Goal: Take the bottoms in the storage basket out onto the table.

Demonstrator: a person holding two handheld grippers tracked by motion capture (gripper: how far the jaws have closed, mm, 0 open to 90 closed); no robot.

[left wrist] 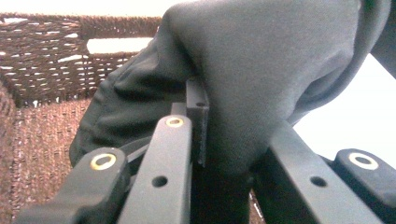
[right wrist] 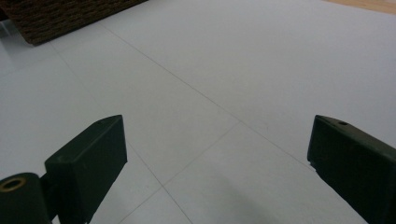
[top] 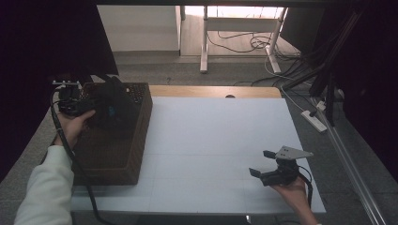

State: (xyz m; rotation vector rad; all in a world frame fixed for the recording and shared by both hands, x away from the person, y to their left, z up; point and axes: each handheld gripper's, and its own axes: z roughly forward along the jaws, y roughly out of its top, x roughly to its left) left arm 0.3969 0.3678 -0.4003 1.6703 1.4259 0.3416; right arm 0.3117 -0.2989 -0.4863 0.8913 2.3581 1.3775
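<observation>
Two grippers: my left gripper [top: 96, 110] pinches a dark garment [top: 115, 110] above the woven basket [top: 133, 154], bunching the cloth for a firm hold. My right gripper [top: 263, 164] waits with jaws spread, empty, over the white table [top: 211, 136].

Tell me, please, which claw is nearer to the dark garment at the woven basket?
Left. The left claw is shut on the dark garment over the woven basket; the right claw hangs open, far across the table.

The white tabletop [top: 211, 140] ahead of my right gripper [top: 264, 163] lies open — only the wicker basket [top: 122, 154] (bulging with dark cloth [top: 115, 110]) blocks the left side.
</observation>
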